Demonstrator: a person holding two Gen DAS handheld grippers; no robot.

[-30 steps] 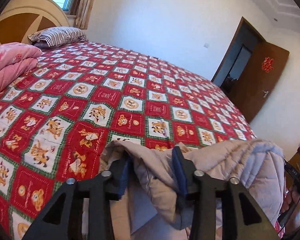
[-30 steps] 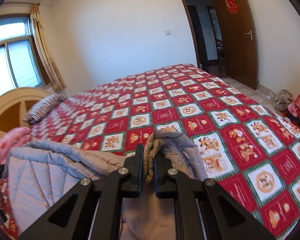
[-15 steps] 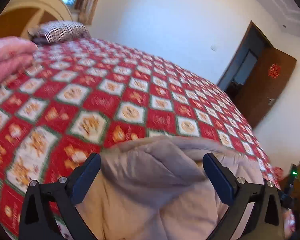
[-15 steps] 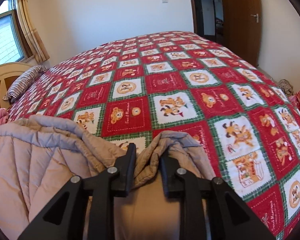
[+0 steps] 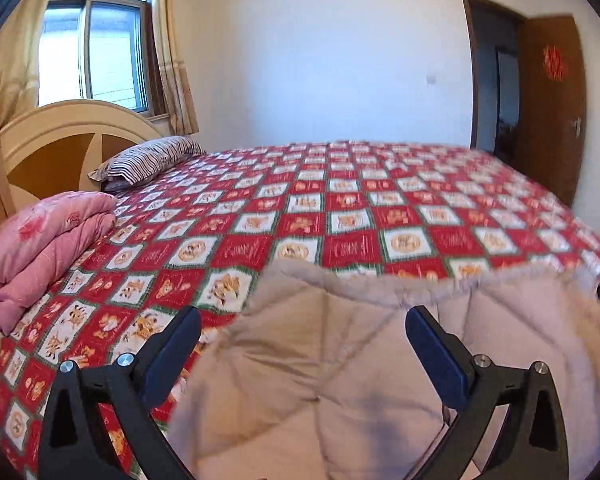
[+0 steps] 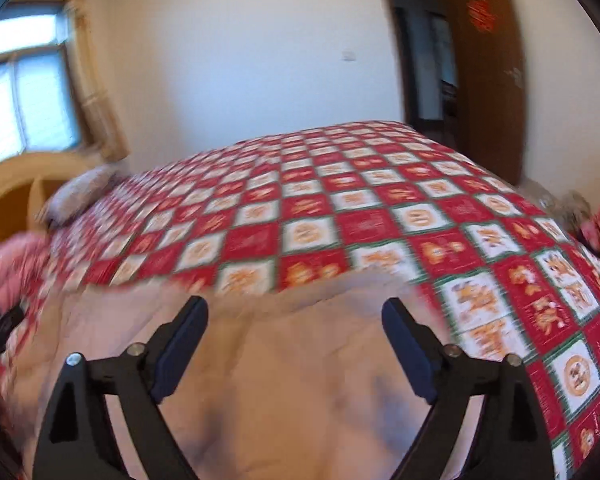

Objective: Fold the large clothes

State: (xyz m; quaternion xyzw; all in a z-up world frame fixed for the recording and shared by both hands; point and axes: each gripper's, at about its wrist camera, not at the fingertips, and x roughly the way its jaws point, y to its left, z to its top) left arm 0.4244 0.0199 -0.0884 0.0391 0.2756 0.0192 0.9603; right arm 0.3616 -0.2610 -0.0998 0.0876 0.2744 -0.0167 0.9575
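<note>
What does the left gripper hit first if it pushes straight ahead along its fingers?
Most likely the beige quilted padded coat lying on the bed: the open left gripper points down at it, fingers apart on either side. Beyond lies the red checked bedspread. Depth is unclear.

My right wrist view is motion-blurred; quilted coat (image 6: 284, 380) runs off the bottom edge, its lower part unseen. Bedspread (image 6: 340, 220) print is unreadable.

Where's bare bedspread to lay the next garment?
Free: the wide checked bedspread between the beige quilted coat at the near edge and the far edge by the door. Crowded: the headboard side, with the folded pink quilt and striped pillow. The near edge is under the coat.
</note>
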